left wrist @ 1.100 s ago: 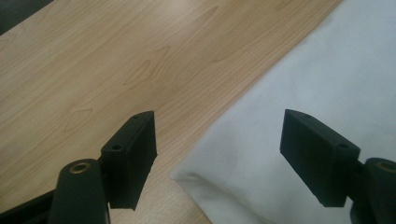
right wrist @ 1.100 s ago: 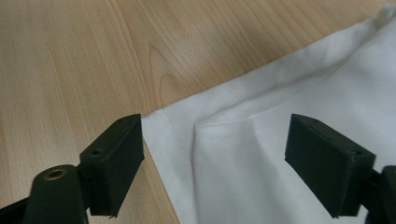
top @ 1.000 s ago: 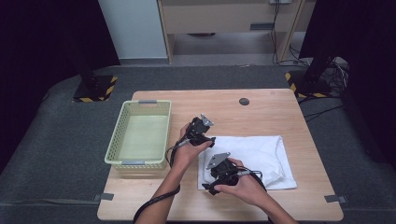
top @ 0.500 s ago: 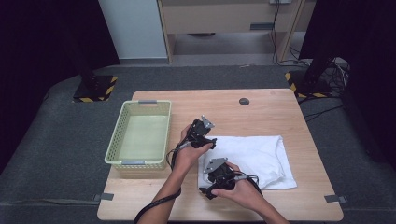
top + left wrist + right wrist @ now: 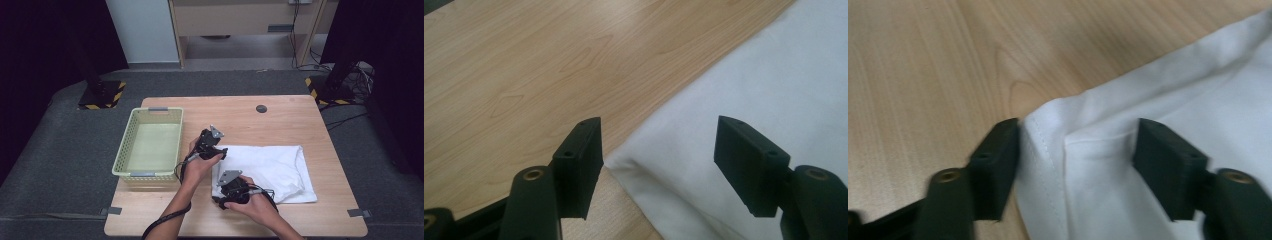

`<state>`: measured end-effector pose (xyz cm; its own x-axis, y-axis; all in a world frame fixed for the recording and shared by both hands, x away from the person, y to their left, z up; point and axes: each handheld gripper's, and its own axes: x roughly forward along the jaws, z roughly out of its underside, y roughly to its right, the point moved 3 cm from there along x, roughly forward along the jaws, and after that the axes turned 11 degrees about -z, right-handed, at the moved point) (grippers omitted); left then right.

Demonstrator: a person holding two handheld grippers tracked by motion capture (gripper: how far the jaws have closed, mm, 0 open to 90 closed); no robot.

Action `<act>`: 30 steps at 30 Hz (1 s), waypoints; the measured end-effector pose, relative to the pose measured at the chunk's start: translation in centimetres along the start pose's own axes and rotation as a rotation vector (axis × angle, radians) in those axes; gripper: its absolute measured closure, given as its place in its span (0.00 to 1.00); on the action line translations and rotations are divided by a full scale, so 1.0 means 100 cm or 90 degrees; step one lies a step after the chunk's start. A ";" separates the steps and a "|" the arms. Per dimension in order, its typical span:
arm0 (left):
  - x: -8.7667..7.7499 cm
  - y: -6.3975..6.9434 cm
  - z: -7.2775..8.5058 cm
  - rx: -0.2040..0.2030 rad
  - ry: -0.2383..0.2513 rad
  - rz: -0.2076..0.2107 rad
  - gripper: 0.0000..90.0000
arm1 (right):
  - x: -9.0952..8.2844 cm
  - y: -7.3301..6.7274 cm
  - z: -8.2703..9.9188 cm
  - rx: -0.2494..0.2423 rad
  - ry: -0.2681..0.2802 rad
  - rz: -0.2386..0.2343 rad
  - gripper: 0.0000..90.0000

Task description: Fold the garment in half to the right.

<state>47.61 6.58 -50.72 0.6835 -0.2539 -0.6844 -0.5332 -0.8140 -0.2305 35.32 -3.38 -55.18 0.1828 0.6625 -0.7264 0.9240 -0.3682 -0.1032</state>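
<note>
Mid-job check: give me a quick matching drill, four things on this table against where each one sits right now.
Things:
1. basket
2. white cloth
3. left gripper
4. small dark disc

Places:
A. far edge of table, alone
B. table's left side
C. at the cloth's far-left corner
D. spread flat, right of the basket

Pairs: 1-B, 2-D, 3-C, 4-A

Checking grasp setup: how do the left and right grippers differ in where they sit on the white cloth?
The left gripper sits at the white cloth's far left corner; the right gripper at its near left corner. Left straddles smooth edge; right straddles a stitched, folded corner. Both are open.
</note>
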 end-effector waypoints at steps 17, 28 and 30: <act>0.022 -0.002 0.000 -0.018 0.008 -0.012 0.38 | -0.008 0.011 0.006 0.022 0.022 0.062 0.87; 0.048 -0.006 0.016 -0.037 -0.007 -0.007 0.38 | -0.008 0.011 0.009 0.026 0.037 0.073 0.87; 0.048 -0.007 0.016 -0.038 -0.009 0.002 0.39 | -0.008 0.010 0.009 0.024 0.037 0.073 0.87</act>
<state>50.51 6.74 -54.96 0.6744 -0.2502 -0.6947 -0.5051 -0.8425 -0.1870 35.82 -4.90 -55.35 0.3070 0.6511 -0.6942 0.8826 -0.4676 -0.0482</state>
